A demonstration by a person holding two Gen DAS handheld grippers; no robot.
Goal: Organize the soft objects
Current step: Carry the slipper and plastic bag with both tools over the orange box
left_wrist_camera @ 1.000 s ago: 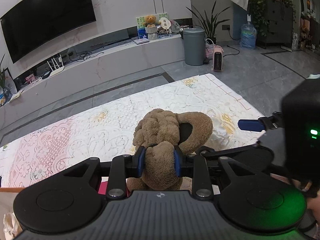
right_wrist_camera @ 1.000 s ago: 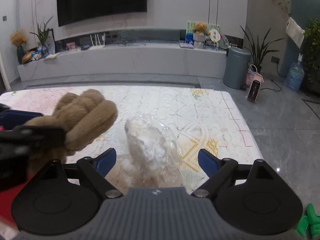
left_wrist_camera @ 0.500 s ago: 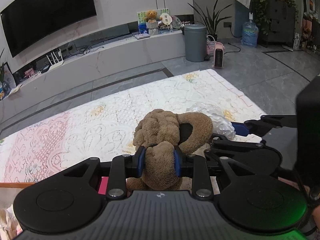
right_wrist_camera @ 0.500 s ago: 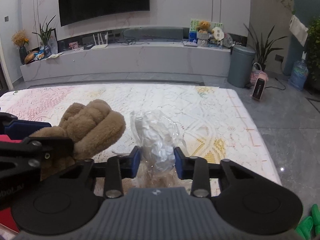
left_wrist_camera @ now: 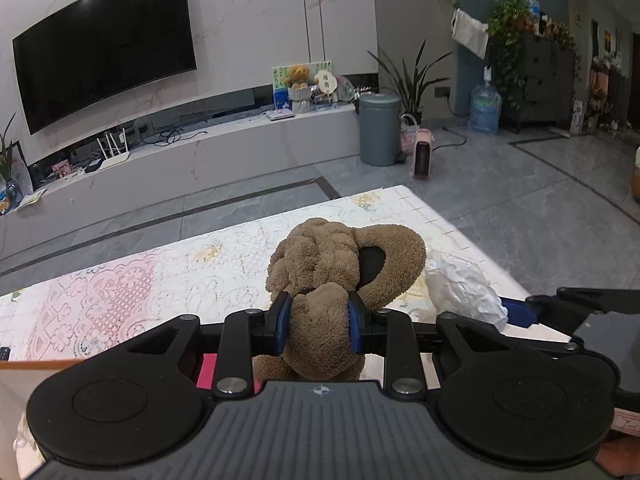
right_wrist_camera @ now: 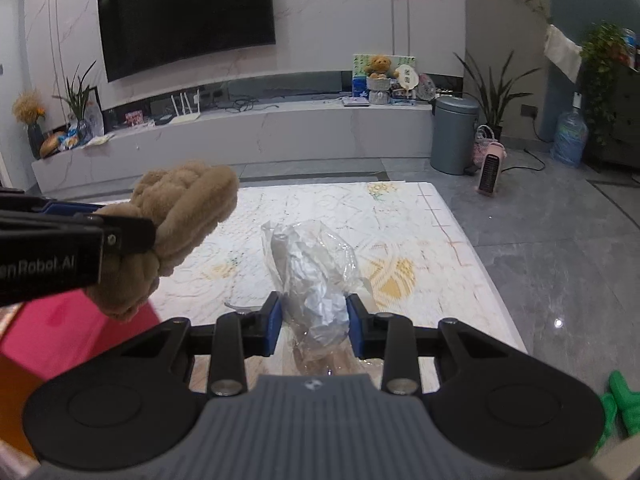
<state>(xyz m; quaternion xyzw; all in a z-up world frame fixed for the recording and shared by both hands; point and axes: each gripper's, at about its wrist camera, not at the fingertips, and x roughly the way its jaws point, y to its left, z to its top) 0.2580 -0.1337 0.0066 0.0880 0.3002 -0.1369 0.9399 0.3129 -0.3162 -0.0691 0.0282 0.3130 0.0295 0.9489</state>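
A low table stands on the grey tiled floor, covered edge to edge with a white lace-patterned cloth that turns pink toward its left end and carries pale yellow motifs. The stretch of cloth in view is bare. At the table's near left, a bright pink surface shows; I cannot tell whether it rests on the table.
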